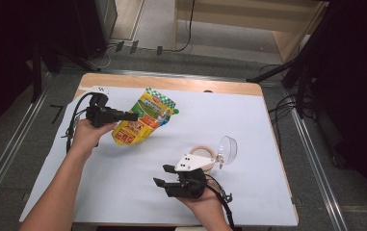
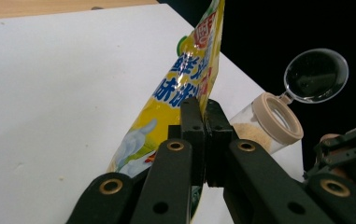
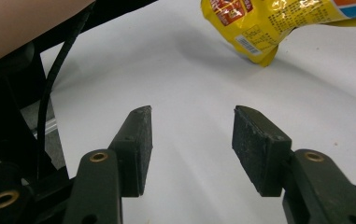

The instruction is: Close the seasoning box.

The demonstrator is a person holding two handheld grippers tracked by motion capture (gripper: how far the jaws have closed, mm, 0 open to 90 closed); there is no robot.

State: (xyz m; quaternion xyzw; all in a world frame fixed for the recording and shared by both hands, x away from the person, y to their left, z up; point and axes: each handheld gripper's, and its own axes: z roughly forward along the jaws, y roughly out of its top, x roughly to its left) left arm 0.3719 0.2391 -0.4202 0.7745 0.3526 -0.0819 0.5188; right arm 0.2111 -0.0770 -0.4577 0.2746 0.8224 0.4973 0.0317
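Note:
A yellow printed pouch (image 1: 144, 120) is held tilted over the white sheet, its lower corner close to the paper. My left gripper (image 1: 133, 116) comes in from the left and is shut on the pouch's edge; in the left gripper view the pads (image 2: 205, 122) pinch the yellow pouch (image 2: 189, 79). Right of centre lies a small clear jar (image 1: 204, 157) with a beige rim, its round clear flip lid (image 1: 228, 148) open. The jar (image 2: 269, 123) holds some pale powder. My right gripper (image 1: 162, 174) hovers near the front edge, open, nothing between its fingertips (image 3: 192, 135).
A white sheet (image 1: 248, 125) covers the wooden table (image 1: 171, 82). Dark stands and cables flank the table on both sides. A person's forearm (image 3: 26, 23) crosses the top left of the right gripper view, with the pouch (image 3: 269, 23) beyond the jaws.

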